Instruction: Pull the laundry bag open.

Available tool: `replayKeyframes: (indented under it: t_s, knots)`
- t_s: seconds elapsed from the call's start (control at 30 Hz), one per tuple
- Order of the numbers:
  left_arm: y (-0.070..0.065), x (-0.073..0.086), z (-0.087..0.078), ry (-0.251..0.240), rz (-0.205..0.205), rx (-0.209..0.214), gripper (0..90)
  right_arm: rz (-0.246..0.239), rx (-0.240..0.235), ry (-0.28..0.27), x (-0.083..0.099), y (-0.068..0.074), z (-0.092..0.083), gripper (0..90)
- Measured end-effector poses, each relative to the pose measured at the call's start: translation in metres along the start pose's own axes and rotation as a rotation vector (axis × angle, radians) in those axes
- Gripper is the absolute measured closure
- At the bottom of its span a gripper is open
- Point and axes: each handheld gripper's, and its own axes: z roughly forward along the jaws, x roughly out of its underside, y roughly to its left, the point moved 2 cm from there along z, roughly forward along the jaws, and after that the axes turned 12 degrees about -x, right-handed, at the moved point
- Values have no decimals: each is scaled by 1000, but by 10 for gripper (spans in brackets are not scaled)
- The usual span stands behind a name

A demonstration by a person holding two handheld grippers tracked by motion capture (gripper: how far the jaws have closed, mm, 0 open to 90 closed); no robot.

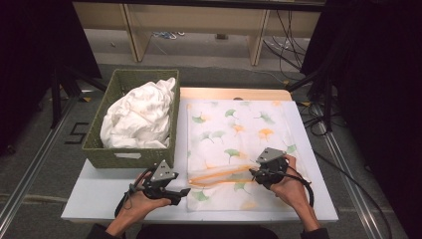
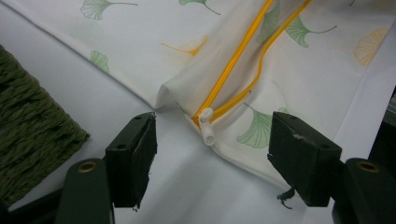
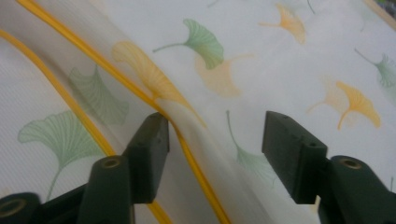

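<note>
While the white counter (image 1: 99,194) carries a green woven basket (image 1: 99,154) at its left, a bundle of white cloth (image 1: 139,117) fills that basket and rises above its rim. Beside the basket lies a flat fabric cover (image 1: 239,129) printed with green and orange leaves, its yellow zipper (image 1: 219,175) partly open near the front edge. The left claw (image 1: 183,191) sits at the cover's front left corner, jaws spread either side of the white zipper pull (image 2: 207,125) without touching it. The right claw (image 1: 255,174) has its jaws spread over a raised fold of fabric along the zipper, one jaw touching the yellow band.
</note>
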Motion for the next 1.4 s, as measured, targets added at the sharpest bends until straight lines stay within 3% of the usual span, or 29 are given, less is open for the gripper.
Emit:
replayKeyframes:
  t_s: [0.03, 0.13, 0.27, 0.3, 0.4, 0.43, 0.5, 0.57, 0.73, 0.77, 0.9, 1.0, 1.03, 1.27, 1.4]
  knots:
    - [0, 0, 0, 0, 1, 1, 321, -24, -6, -12, -3, 0, 2, 462]
    - [0, 0, 0, 0, 0, 0, 321, -20, -22, -12, -5, 0, 5, 495]
    - [1, 0, 0, -1, 1, 2, 321, -60, -40, 5, -8, 1, 12, 597]
    - [1, 0, 0, -1, 1, 0, 321, -46, -52, 11, -9, 0, 14, 664]
    - [0, 0, 1, -2, -3, -10, 320, -39, -68, 20, -9, 0, 16, 707]
    - [-1, -1, 1, -4, -4, -2, 320, -75, -68, 37, -10, -2, 19, 755]
    - [-1, -1, 1, -5, -2, 0, 320, -44, -73, 40, -10, 1, 19, 810]
    - [-1, -2, 0, -9, 1, -1, 321, -61, -73, 13, -12, -1, 16, 851]
    - [0, -7, -4, -28, -10, -1, 318, -51, -87, -36, -16, -4, 6, 881]
    - [1, -9, -5, -27, 1, -9, 317, -69, -76, -45, -18, -6, 2, 892]
    - [3, -14, -8, -38, 6, -1, 317, -47, -66, -59, -20, -10, -2, 894]
    - [5, -19, -10, -51, -5, -2, 316, -47, -53, -74, -21, -12, -5, 894]
    - [6, -20, -10, -52, -21, -3, 316, -40, -67, -85, -21, -12, -6, 894]
    - [9, -30, -16, -68, -44, -8, 312, -55, -64, -91, -21, -12, -7, 894]
    - [11, -35, -23, -83, -36, -18, 311, -58, -58, -96, -21, -12, -8, 894]
